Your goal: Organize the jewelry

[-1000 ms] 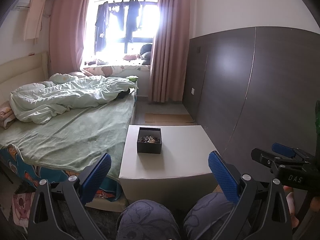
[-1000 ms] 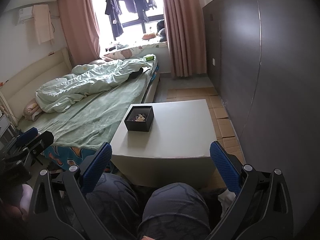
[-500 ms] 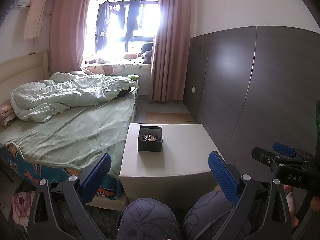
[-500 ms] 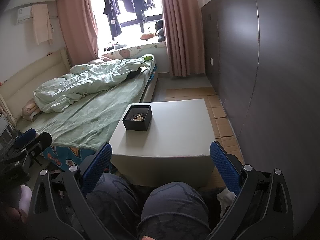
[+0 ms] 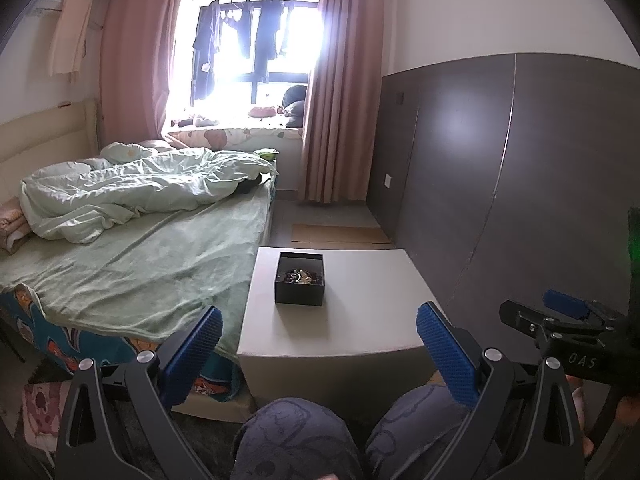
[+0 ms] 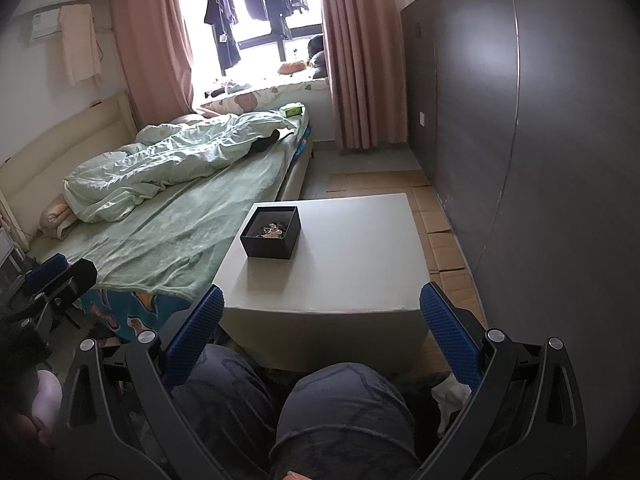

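Bedding in pale green covers the bed point(image 5: 132, 264) that fills the left side of the room, with a rumpled duvet point(image 5: 132, 188) heaped toward the headboard. Just beside the bed's near corner stands the white counter point(image 6: 352, 264), its surface bare apart from one thing. Knees point(image 6: 340, 412) in dark patterned trousers sit below both cameras, short of the counter's near edge. The left claw point(image 5: 318, 344) hangs above those knees with its blue-padded fingers point(image 5: 198, 344) spread wide and nothing between them; the right claw point(image 6: 322, 320) is likewise wide apart and holds nothing (in each view the other claw shows at the frame's edge). Both are well apart from the small black box point(image 5: 300, 280), open-topped, which rests on the counter's left half toward the far edge. Inside it lies the jewelry point(image 6: 272, 230), a tangled heap of dark and pale pieces too small to tell apart.
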Demonstrator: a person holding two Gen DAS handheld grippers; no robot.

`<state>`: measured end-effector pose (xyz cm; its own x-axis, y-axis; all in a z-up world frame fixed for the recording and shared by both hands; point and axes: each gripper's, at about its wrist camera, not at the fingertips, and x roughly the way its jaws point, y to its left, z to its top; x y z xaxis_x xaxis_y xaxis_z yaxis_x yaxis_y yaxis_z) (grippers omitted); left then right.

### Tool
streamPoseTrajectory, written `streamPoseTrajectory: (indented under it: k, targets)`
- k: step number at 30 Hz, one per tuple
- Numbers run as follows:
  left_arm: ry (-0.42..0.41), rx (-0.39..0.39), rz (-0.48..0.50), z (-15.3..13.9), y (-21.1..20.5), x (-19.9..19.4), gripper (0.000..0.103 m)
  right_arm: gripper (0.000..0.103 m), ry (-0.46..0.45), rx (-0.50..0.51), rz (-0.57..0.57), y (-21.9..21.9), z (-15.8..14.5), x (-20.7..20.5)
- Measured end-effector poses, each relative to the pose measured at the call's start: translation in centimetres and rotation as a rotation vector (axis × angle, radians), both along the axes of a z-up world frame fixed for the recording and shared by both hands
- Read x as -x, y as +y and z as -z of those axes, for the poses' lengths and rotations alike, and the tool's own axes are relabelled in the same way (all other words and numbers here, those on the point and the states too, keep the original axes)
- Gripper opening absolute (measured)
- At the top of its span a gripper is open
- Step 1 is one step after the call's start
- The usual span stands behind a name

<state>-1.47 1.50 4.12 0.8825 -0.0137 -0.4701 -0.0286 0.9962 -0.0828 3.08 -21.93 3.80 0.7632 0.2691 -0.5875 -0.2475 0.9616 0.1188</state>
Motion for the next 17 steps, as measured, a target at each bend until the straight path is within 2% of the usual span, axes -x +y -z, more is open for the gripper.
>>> streamPoseTrajectory:
  k: [9,17]
  targets:
    - [0.02,0.014,0.0,1.1,0.7,-1.9,0.094,0.098,0.051,0.012,0.007,1.3,2.0,-2.5]
    - [0.075,0.04,-0.015,3.2,2.3,-5.0,0.094,0.098,0.112,0.031,0.013,2.6,4.5,-5.8]
